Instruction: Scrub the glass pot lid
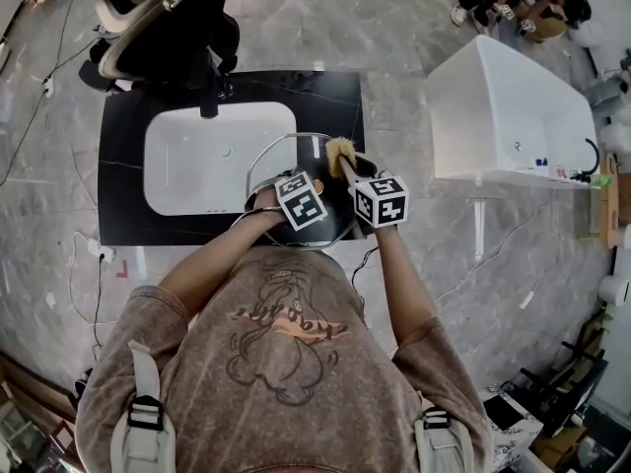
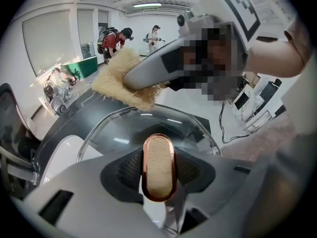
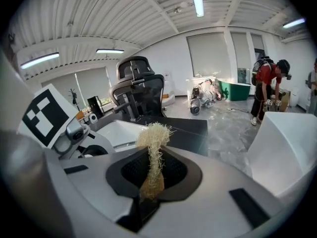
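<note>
The glass pot lid [image 1: 268, 156] is held tilted over the black counter, its rim arcing above my left gripper [image 1: 293, 187]. In the left gripper view, the left gripper [image 2: 158, 168] is shut on the lid's knob [image 2: 158, 165], an oval copper ring with a tan top, and the clear glass [image 2: 148, 120] spreads beyond it. A straw-coloured loofah scrubber [image 1: 340, 151] is pinched in my right gripper [image 1: 353, 170]. That scrubber [image 2: 126, 81] hovers just over the lid's far rim. In the right gripper view, the right gripper [image 3: 151, 175] is shut on the scrubber [image 3: 154, 148], which sticks up between the jaws.
A white sink basin [image 1: 219, 156] is set in the black counter [image 1: 128, 116], with a dark faucet [image 1: 209, 106] behind it. An office chair [image 1: 168, 18] stands past the counter. A white tub [image 1: 508, 116] sits to the right. People [image 2: 116, 41] stand far off.
</note>
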The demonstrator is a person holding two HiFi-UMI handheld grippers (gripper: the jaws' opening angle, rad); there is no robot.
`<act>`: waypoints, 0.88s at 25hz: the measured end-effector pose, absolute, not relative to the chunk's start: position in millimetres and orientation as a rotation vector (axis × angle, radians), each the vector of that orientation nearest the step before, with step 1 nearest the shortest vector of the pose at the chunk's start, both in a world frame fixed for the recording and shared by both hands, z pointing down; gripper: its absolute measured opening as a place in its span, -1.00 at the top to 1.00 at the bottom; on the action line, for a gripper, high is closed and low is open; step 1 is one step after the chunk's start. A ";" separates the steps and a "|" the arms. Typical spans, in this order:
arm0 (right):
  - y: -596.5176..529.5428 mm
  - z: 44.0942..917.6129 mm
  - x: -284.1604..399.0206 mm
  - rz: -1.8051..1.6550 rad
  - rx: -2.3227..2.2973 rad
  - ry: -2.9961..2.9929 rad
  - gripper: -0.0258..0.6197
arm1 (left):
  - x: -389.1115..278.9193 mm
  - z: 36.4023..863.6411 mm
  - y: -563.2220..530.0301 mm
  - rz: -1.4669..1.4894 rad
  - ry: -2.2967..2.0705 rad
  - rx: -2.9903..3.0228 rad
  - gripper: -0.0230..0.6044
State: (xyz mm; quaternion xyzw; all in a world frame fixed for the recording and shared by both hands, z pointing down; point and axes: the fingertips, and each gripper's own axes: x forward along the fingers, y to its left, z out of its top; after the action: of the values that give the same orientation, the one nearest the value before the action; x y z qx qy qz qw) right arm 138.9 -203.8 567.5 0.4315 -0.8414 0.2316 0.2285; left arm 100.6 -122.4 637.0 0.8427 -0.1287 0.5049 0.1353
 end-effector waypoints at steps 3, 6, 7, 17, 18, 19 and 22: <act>-213.1 568.3 119.7 0.601 1.091 -2.333 0.76 | 100.3 637.7 -123.7 1.437 -0.386 2.450 0.36; -219.4 570.1 100.2 0.573 0.990 -2.350 0.76 | 100.4 639.8 -124.7 1.407 -0.407 2.455 0.35; -221.2 570.1 94.2 0.563 0.955 -2.354 0.76 | 101.0 639.5 -125.1 1.399 -0.417 2.455 0.35; -220.0 575.9 31.2 0.406 0.508 -2.335 0.76 | 104.9 632.3 -130.0 1.327 -0.615 2.460 0.33; -218.7 578.6 26.9 0.393 0.472 -2.327 0.76 | 105.1 632.8 -130.2 1.315 -0.626 2.456 0.32; -217.6 581.8 23.5 0.384 0.441 -2.318 0.76 | 105.3 633.2 -130.3 1.304 -0.632 2.452 0.32; -217.4 594.4 18.2 0.391 0.389 -2.276 0.76 | 104.8 634.1 -130.4 1.292 -0.640 2.456 0.31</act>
State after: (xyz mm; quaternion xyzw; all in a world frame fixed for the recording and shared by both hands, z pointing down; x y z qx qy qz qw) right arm 18.2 -217.4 594.4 0.1529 -0.8953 0.1538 0.3891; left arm 104.8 -130.4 634.1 0.8531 -0.2224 0.4487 0.1465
